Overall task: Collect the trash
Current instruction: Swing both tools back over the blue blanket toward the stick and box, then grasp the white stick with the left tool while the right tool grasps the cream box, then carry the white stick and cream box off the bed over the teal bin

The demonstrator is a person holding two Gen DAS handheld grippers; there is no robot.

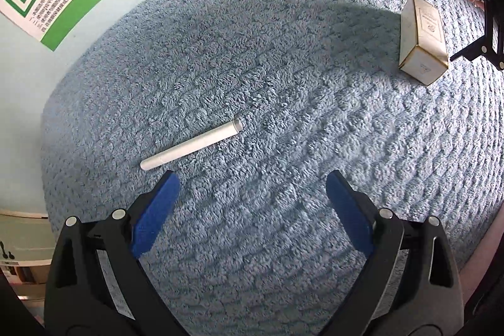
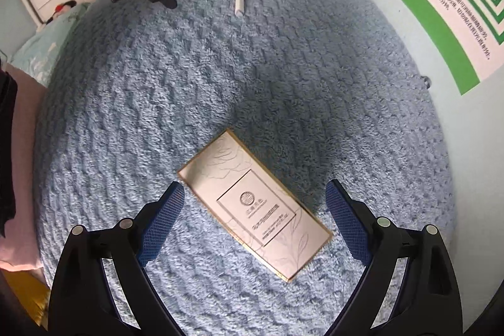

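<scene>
Left claw (image 1: 252,188): released, low in frame; white tube (image 1: 192,145) just above its left finger. Right claw (image 2: 255,200): released, straddling cream box (image 2: 255,203) on blue carpet (image 2: 283,68).

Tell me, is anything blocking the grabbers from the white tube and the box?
Nothing visible: only fluffy blue blanket lies between the open left gripper and the white paper tube, and between the open right gripper and the cream gold-edged box.

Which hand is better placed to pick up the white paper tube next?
Left. The open left gripper hovers just short of the white tube on the blue blanket. The open right gripper straddles the gold-edged box, far from the tube.
</scene>
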